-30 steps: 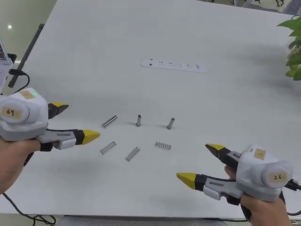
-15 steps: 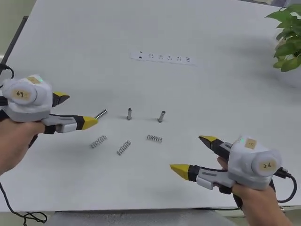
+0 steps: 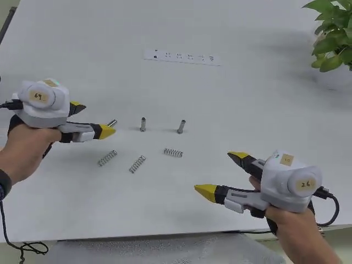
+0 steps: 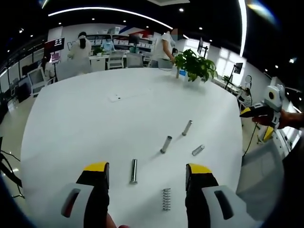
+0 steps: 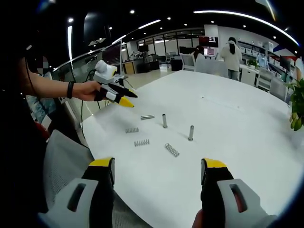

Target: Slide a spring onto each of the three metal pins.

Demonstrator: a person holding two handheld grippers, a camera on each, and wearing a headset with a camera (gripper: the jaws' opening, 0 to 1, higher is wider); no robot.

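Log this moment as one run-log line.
left gripper open, lying pin ahead of it | right gripper open, empty | upright pins bare | springs loose on table

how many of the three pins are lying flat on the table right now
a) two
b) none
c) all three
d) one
d: the left pin lies on its side, while the middle pin and the right pin stand upright.
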